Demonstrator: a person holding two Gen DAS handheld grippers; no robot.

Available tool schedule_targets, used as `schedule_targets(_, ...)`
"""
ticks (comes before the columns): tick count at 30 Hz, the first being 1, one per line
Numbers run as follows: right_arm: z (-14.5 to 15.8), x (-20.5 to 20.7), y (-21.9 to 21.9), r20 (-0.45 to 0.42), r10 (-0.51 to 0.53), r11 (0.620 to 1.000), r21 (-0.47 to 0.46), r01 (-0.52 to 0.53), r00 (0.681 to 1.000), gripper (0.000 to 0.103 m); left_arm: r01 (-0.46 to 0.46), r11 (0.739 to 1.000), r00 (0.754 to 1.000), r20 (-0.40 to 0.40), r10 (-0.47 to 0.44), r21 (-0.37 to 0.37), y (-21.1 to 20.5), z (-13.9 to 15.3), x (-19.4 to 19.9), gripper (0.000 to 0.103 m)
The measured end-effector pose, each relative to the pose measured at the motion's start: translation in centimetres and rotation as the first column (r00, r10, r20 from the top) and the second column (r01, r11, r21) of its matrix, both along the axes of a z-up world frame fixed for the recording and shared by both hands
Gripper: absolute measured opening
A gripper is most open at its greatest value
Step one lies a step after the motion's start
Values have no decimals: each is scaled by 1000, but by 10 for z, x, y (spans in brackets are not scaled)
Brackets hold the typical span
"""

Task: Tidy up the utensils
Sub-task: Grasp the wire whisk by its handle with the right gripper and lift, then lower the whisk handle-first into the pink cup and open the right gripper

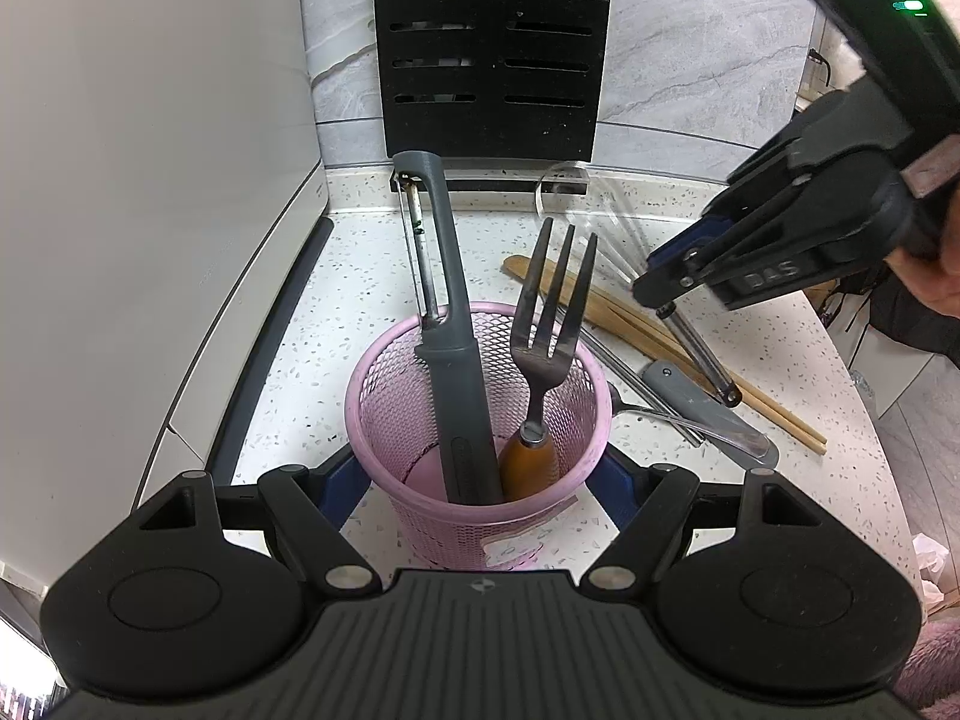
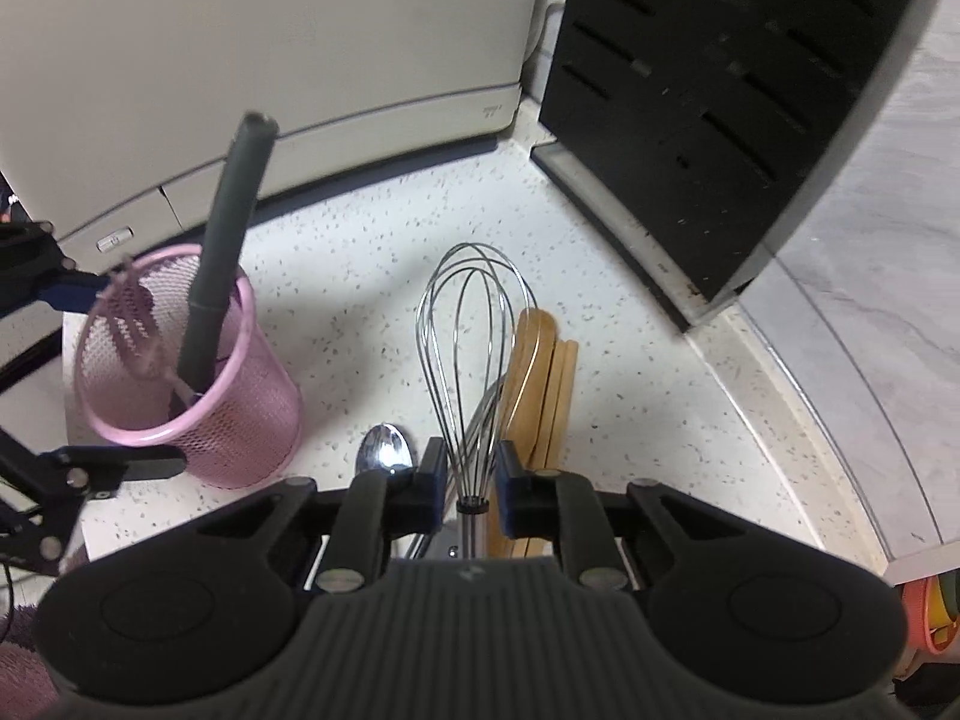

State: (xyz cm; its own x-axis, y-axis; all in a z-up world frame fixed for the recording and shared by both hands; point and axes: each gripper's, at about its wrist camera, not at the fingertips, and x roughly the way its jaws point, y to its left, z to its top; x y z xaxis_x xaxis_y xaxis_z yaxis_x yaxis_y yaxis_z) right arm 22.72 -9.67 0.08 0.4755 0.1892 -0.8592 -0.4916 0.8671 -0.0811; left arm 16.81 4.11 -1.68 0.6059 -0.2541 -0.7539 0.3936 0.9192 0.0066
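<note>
Speckled counter (image 2: 384, 276): pink cup (image 2: 240, 414), utensils.

peeler (image 1: 447, 324) and fork (image 1: 549, 324) in basket (image 1: 384, 420)

Countertop (image 1: 300, 372): white stone with fine dark speckles, filling the centre of both views; a raised lip runs along its back edge, and the front edge curves away at the right of the left wrist view.

Wall (image 1: 690, 60): grey marble-patterned panels, upper centre and upper right, with a horizontal seam low down.

Appliance (image 1: 150, 180): large, off-white, smooth-sided, occupying the left of the left wrist view and the upper left of the right wrist view; dark base strip.

Slotted block (image 1: 489, 42): black, upright against the wall, two columns of horizontal slots.

Light: even, indoor, with soft shadows on the countertop.
</note>
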Motion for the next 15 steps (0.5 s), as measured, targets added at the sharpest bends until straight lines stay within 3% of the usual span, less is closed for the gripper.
schedule_targets(7, 21, -23, -11, 94, -23, 998, 64, 17, 995, 12, -7, 1000, 1000, 6, 7, -6, 1, -1, -1, 89)
schedule_targets(8, 25, -26, -13, 103, -28, 997, 81, 20, 994, 6, -9, 1000, 1000, 6, 9, -8, 1, -1, -1, 89)
schedule_targets(15, 43, -38, -23, 150, -62, 985, 167, 36, 987, 7, -16, 1000, 1000, 11, 16, -13, 1, -1, -3, 89)
